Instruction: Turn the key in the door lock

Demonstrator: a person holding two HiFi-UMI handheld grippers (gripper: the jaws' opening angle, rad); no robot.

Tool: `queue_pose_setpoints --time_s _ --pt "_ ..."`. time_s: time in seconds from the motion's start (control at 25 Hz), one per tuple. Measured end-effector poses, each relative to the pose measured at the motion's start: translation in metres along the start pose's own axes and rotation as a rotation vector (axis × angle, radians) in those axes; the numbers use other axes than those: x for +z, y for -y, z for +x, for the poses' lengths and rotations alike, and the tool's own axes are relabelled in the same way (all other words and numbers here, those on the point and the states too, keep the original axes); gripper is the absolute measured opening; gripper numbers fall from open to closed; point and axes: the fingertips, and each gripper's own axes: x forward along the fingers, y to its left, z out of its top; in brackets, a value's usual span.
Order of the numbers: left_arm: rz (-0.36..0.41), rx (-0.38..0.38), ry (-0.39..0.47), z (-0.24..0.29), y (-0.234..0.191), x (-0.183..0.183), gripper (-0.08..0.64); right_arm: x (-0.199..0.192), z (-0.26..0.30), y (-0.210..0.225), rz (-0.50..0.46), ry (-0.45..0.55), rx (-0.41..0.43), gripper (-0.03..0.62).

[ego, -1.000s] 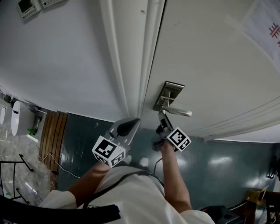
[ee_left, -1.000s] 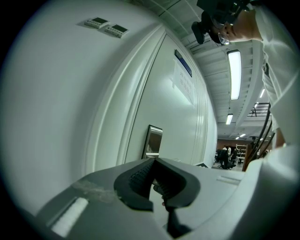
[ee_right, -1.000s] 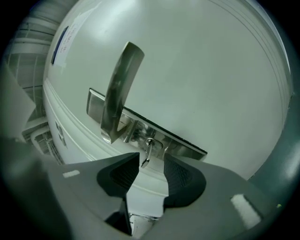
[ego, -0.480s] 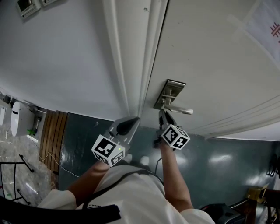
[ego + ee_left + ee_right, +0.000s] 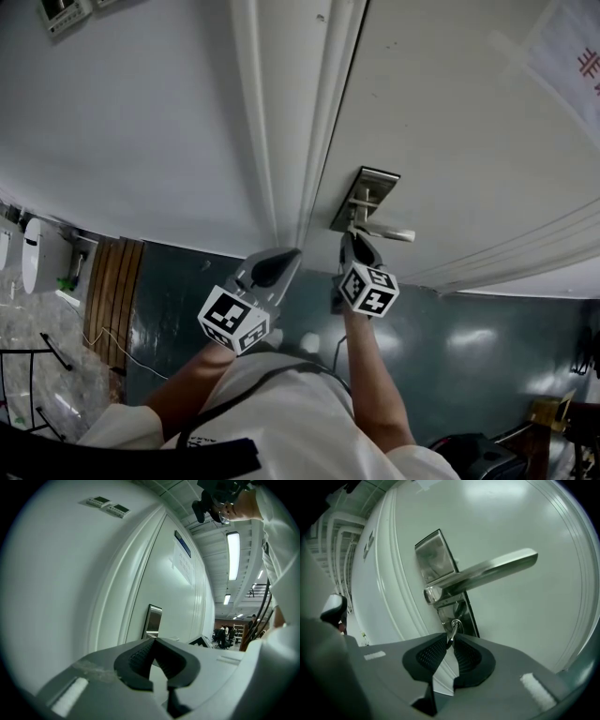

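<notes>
Glossy polished metal lever handle (image 5: 487, 571) and key (image 5: 452, 631), brushed metal lock plate (image 5: 436, 557), smooth matt painted door (image 5: 525, 517).

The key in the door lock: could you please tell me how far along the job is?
Done: the key sits in the lock below the handle. In hand: the right tool has just been closing its jaws and pinches the key. The left tool hangs shut and empty. Left: the turn, which I cannot see completed.
</notes>
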Motion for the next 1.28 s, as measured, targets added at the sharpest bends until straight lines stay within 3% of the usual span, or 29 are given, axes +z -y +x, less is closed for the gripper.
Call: queue_pose_setpoints --time_s 0.84,1.28 --pt "-0.006 -0.079 -0.052 0.017 0.015 -0.013 0.005 0.000 -0.001 -0.003 -0.328 -0.003 -0.113 0.063" --pt "0.011 -0.095 -0.055 0.017 0.013 -0.011 0.005 0.001 0.000 -0.005 -0.412 0.005 -0.142 0.063"
